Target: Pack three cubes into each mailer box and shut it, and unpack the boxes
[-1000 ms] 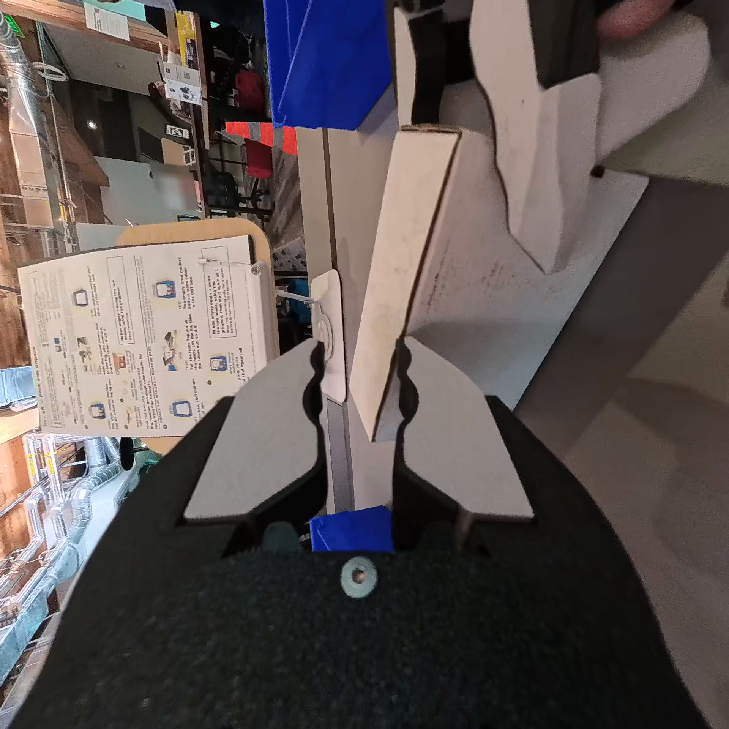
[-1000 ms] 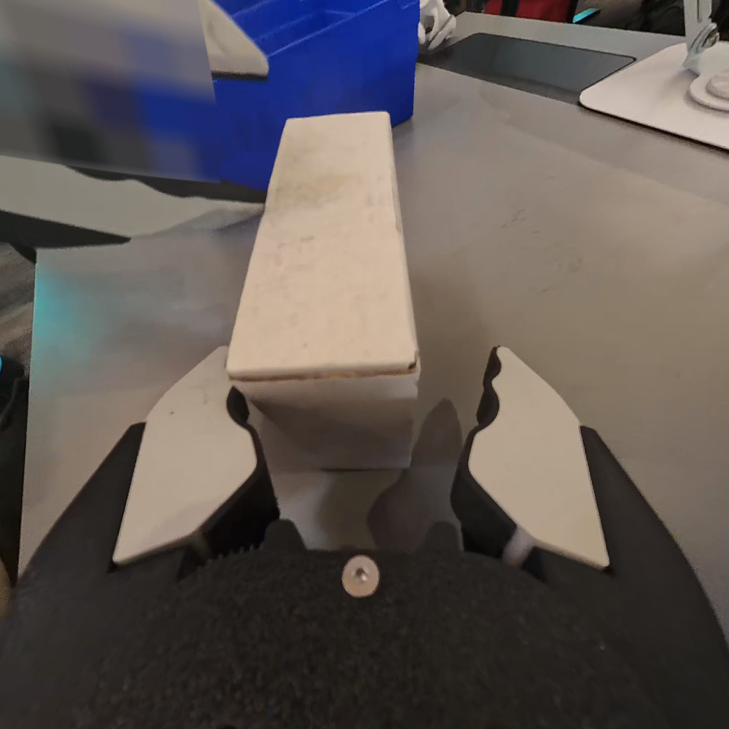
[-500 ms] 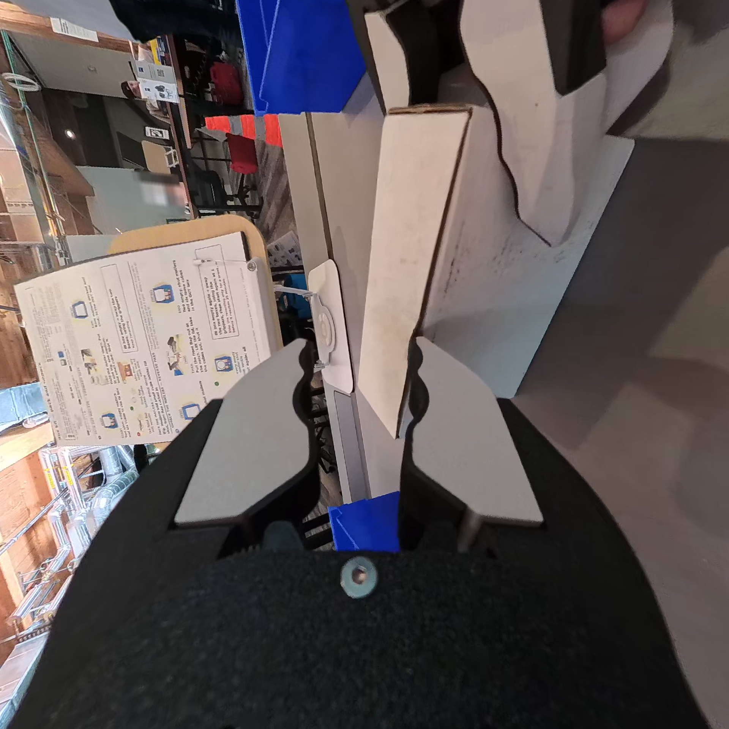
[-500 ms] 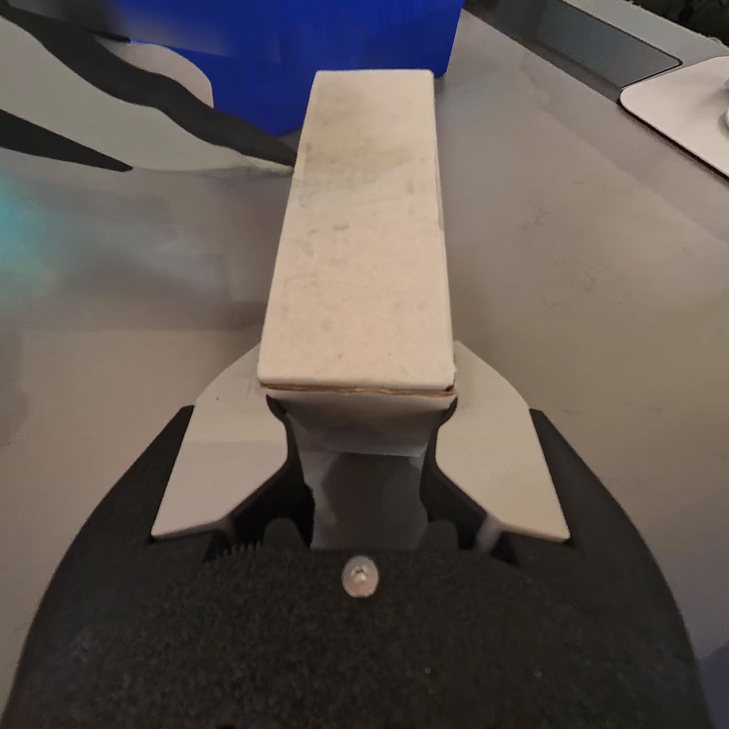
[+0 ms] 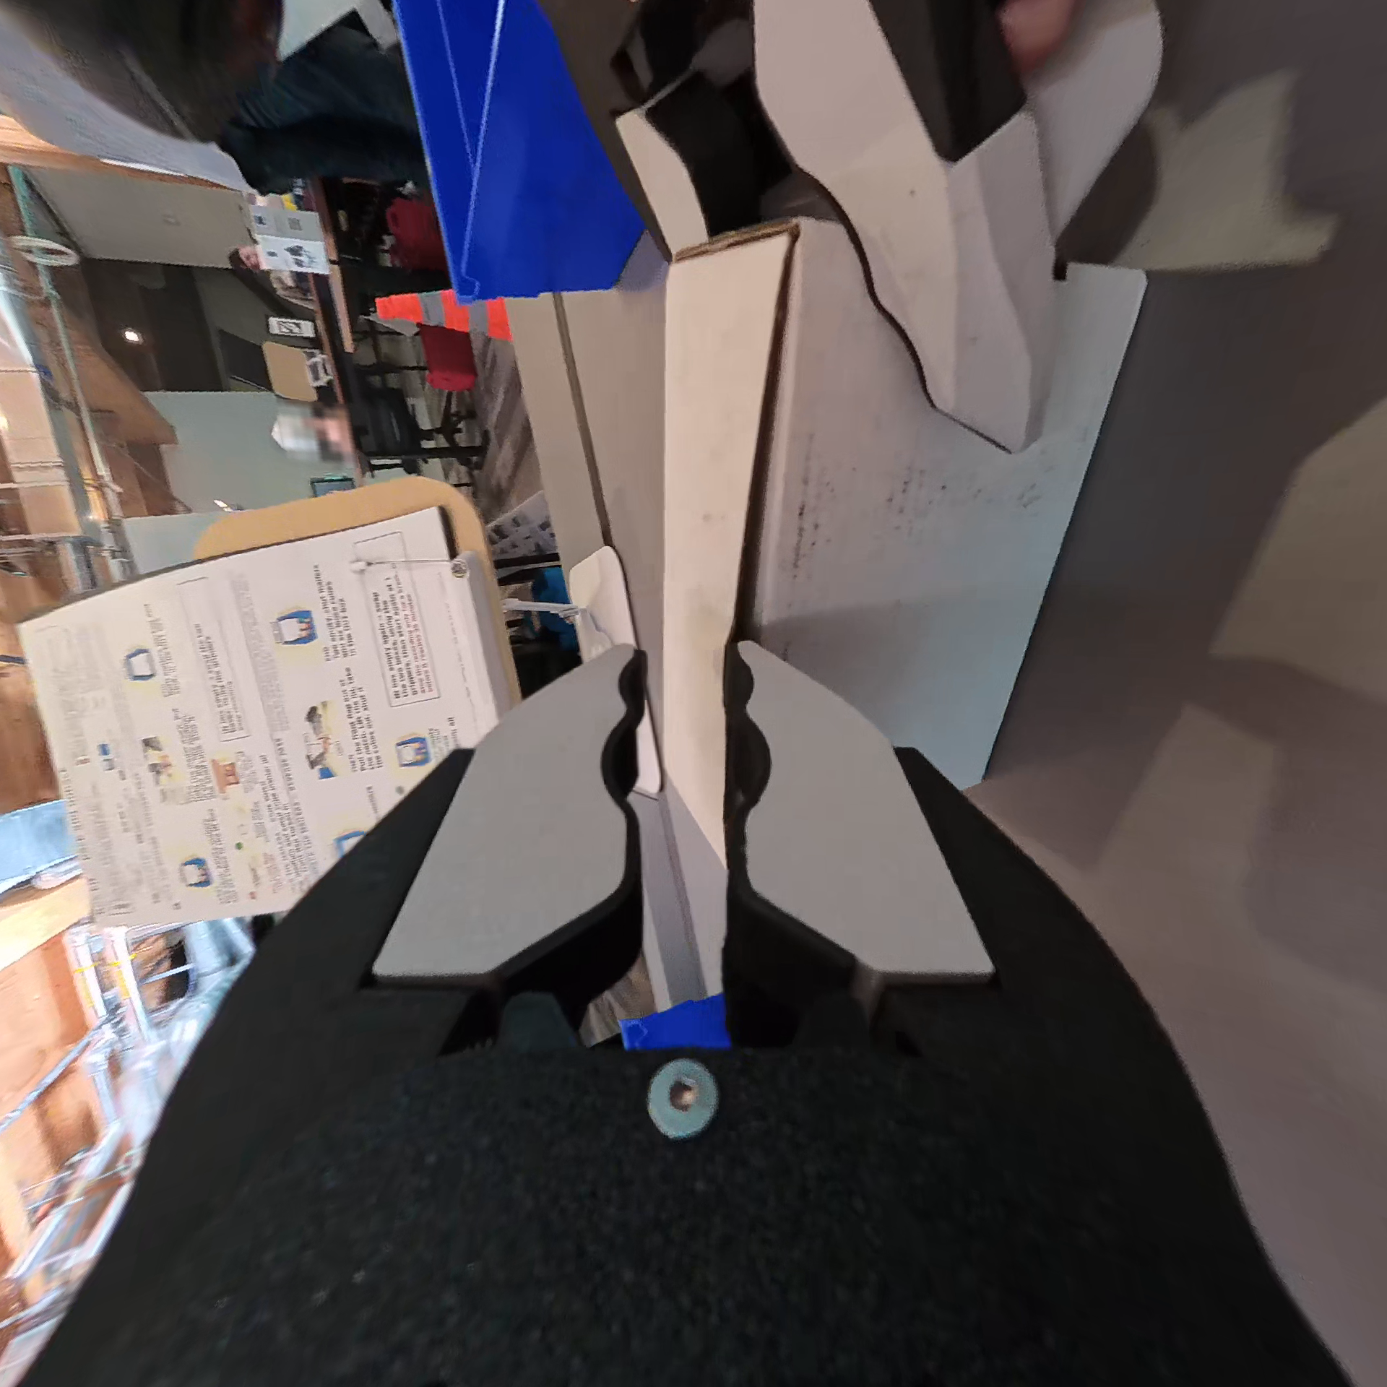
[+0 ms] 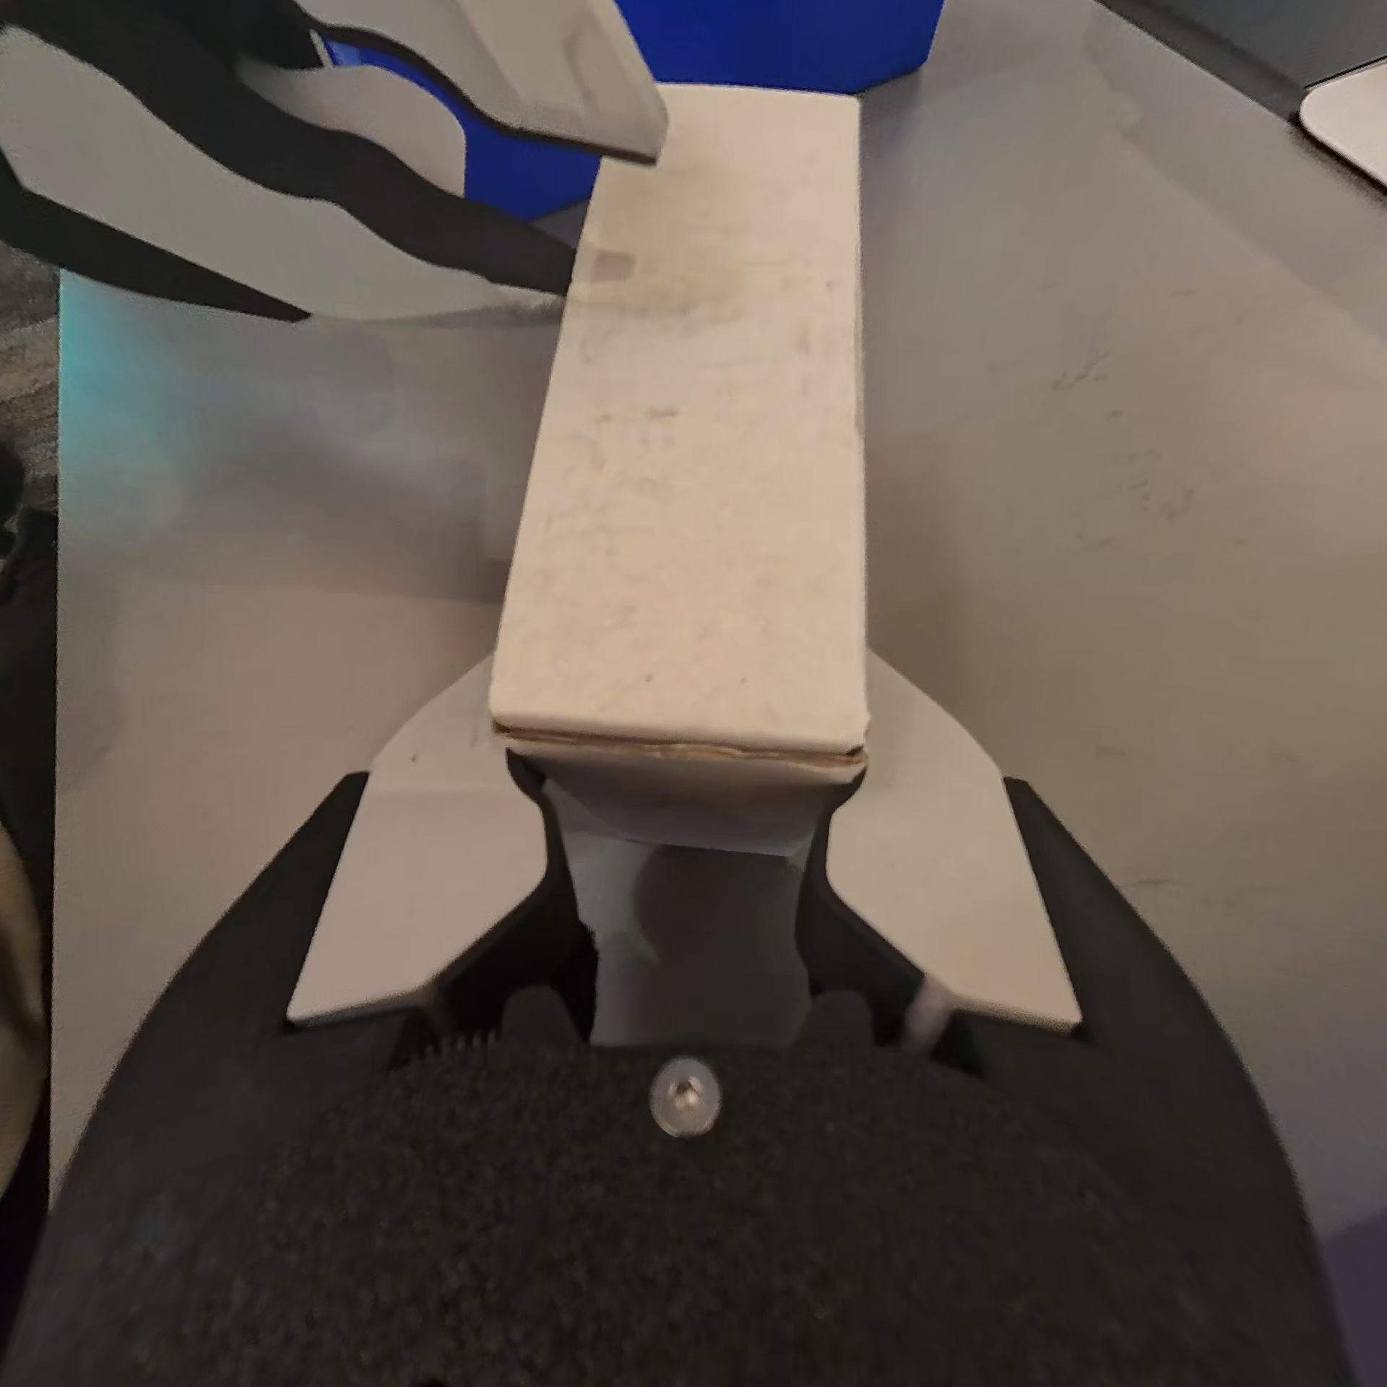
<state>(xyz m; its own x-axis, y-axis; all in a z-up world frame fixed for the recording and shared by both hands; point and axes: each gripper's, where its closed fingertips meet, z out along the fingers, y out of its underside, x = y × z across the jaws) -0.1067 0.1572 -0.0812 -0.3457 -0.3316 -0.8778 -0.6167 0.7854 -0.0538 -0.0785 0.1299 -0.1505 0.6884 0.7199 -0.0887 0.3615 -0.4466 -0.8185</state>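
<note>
Mailer box sits closed on the grey table, in front of the blue bin. The right gripper clamps its near end; the left gripper pinches a thin side edge. Opposing pulls could crush the cardboard or twist it loose. Only the left wrist view shows the instruction sheet beyond the box.

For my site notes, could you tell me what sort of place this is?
Probably a lab or workshop: a grey worktable, a posted instruction sheet, blue bins and metal wire shelving behind.
</note>
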